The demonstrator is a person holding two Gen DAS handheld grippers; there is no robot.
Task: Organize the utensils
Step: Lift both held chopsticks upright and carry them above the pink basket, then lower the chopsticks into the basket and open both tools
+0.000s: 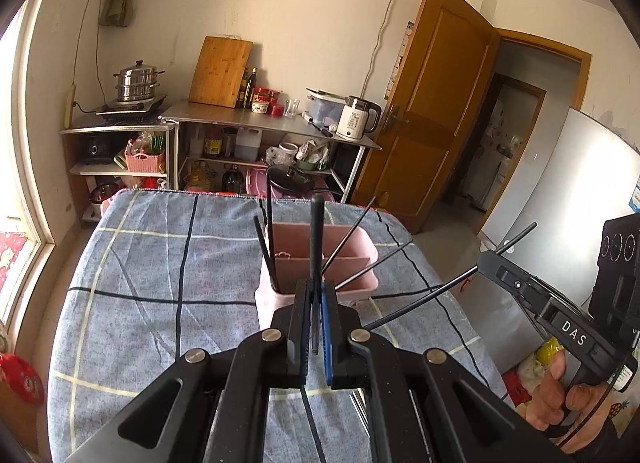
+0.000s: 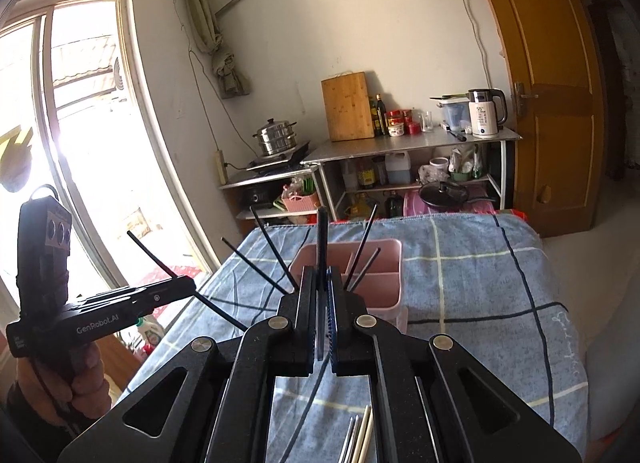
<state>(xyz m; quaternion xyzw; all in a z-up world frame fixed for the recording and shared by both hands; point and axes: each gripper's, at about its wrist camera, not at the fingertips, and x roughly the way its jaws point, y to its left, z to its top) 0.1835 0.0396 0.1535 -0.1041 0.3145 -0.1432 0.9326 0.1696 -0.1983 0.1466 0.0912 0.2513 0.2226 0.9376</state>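
- The left gripper (image 1: 316, 295) is pinched tight on one black chopstick (image 1: 317, 231), standing upright.
- The right gripper (image 2: 322, 287) is squeezed on another black chopstick (image 2: 322, 239).
- Just past them, the pink utensil holder (image 1: 356, 259) has two parts with black chopsticks (image 1: 348, 239) leaning inside.
- It stands on the blue checked tablecloth (image 1: 160, 263).
- Pale sticks (image 2: 360, 439), maybe more chopsticks, lie near.

From my feed: small room, off-white walls (image 2: 360, 23), tall window (image 2: 80, 123) on one side blowing out with daylight, open wooden door (image 1: 432, 103) on the other. Steel shelf counter (image 1: 272, 119) along the back wall with a bamboo cutting board (image 1: 220, 71) leaning on the wall, a kettle (image 1: 356, 119) and a steamer pot (image 1: 136, 81) on a lower stand. Table in front of me under a blue plaid cloth (image 1: 160, 263), pale floor (image 1: 448, 223) by the doorway.
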